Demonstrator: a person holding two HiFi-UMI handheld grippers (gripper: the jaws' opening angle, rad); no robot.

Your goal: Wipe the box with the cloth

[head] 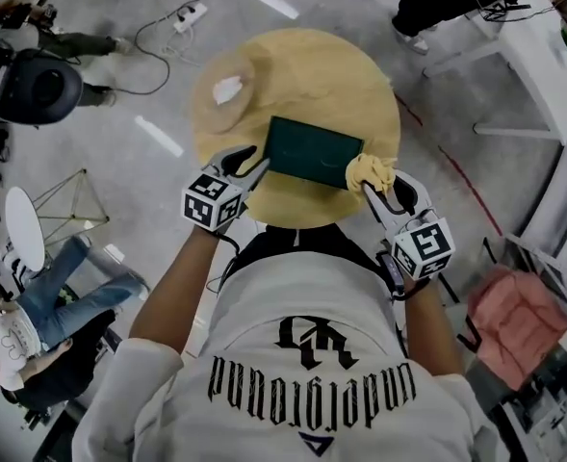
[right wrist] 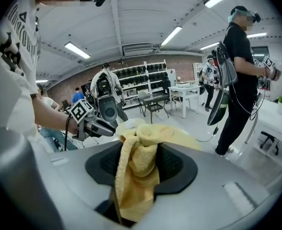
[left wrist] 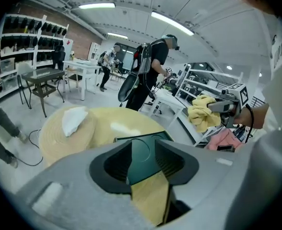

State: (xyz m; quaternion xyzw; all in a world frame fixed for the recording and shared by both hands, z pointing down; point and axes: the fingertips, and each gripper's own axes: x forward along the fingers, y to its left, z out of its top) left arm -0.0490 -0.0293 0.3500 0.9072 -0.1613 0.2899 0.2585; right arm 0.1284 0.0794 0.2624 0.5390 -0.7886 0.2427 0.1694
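A dark green flat box lies in the middle of a round yellow table. My left gripper is at the box's near left corner. In the left gripper view its jaws stand apart, with the box showing in the gap between them; the pads do not press on it. My right gripper is at the box's near right corner, shut on a bunched yellow cloth. In the right gripper view the cloth hangs down between the jaws and hides the box.
A crumpled white piece lies on the table's far left. People stand and sit around the table. Cables run over the floor beyond it. A pink cloth lies on a rack at the right, and a white table stands at the far right.
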